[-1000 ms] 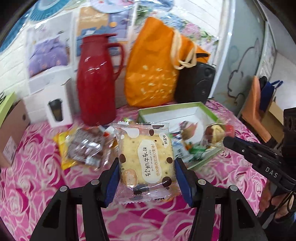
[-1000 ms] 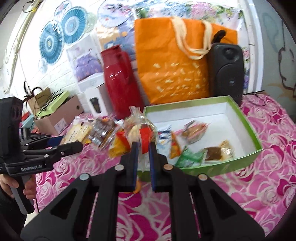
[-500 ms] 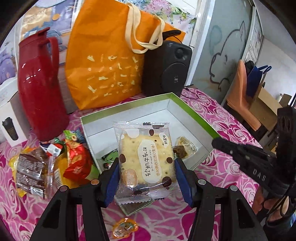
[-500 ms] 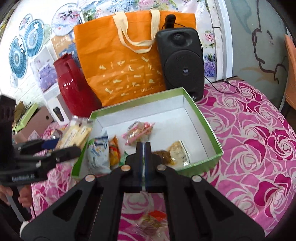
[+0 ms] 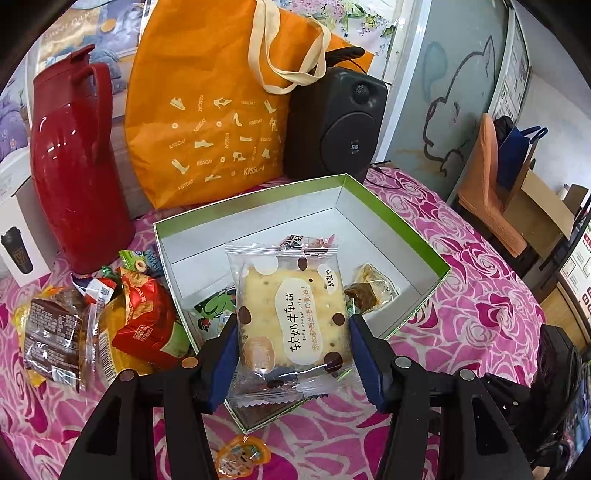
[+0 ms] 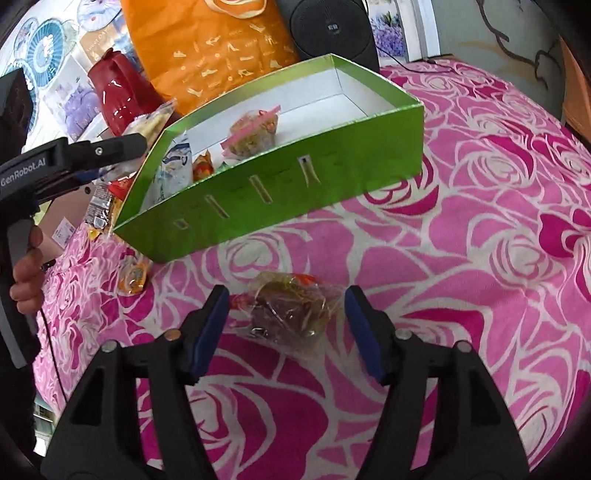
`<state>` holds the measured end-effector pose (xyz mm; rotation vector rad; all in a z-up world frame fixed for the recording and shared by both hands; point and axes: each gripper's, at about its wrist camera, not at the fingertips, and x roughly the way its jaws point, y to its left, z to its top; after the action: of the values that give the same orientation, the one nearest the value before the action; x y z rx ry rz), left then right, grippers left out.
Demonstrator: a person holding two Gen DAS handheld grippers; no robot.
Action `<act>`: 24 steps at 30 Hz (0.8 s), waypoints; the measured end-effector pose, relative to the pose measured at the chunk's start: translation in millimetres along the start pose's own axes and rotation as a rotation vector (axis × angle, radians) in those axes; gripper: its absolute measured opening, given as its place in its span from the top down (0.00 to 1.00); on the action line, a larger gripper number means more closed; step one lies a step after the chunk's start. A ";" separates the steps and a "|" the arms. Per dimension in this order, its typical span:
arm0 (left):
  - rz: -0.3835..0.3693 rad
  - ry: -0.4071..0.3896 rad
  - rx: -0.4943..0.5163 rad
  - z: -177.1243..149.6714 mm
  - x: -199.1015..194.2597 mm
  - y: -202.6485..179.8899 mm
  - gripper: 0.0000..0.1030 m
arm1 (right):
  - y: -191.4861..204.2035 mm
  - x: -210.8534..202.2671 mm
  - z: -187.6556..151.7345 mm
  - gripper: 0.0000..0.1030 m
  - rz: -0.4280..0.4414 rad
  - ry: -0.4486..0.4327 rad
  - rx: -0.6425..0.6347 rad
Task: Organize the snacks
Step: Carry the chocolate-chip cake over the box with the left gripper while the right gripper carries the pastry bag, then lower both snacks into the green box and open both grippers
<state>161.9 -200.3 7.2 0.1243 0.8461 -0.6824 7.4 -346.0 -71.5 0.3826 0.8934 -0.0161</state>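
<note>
The clear glossy plastic wrapper of the nougat cracker shines, its ends crimped in a zigzag. The green box of smooth card has a satin green outside and a matt white inside. The pink rose-patterned cloth over the worktop looks soft and matt. The crinkled transparent film packet glints. The red jug is highly glossy, like hard plastic. The orange tote bag is matt woven fabric. The black speaker is dull plastic.

It looked like a lived-in home room: a rose-patterned tablecloth, a red thermos jug, an orange tote bag, a black speaker at the far side, and paper fans on the wall.
</note>
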 end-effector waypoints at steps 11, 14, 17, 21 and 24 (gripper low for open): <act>0.002 -0.008 -0.012 -0.7 -4.9 2.5 0.44 | 19.8 12.8 -14.0 0.50 0.039 0.078 -0.048; 0.004 -0.015 -0.017 -0.3 -7.7 4.3 0.44 | 19.2 11.7 -10.6 0.35 0.045 0.072 -0.010; 0.003 -0.019 -0.024 0.5 -8.6 5.2 0.44 | 18.0 15.8 -9.8 0.36 0.057 0.064 0.024; 0.005 -0.014 -0.014 -0.7 -8.2 5.3 0.44 | 16.9 10.2 -8.3 0.64 0.087 0.039 0.027; 0.003 -0.012 -0.017 0.9 -6.3 6.2 0.44 | 23.3 -2.9 -1.9 0.67 0.072 0.007 -0.011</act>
<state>163.2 -192.6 11.5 0.1061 0.8395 -0.6725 8.2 -324.1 -62.9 0.4050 0.8862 0.0564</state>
